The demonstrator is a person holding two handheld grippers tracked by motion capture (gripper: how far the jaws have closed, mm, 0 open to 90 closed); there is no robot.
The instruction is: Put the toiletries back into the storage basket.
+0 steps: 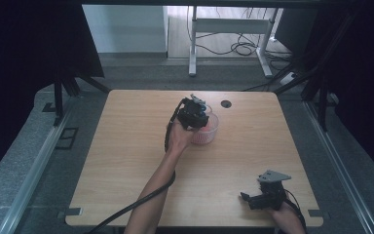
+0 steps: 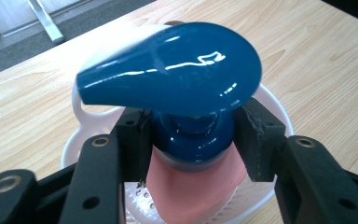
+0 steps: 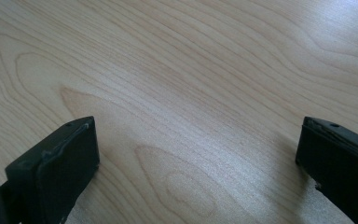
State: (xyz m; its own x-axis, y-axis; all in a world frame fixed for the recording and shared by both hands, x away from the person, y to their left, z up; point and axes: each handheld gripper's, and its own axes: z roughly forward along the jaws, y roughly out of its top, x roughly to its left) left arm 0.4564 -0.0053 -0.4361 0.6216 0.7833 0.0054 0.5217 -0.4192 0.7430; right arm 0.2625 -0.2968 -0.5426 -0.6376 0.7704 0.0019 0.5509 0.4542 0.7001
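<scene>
A person is holding two grippers over a wooden table. The left gripper, near the far middle of the table, is pinching the blue pump top of a pink bottle, its jaws pressing the pump's neck from both sides. The bottle is standing inside a white basket. The right gripper is resting low at the near right corner, its jaws spread wide apart over bare wood, gripping nothing

We see a light wooden table on grey carpet, black curtains at both sides, and a white desk frame with cables beyond.
</scene>
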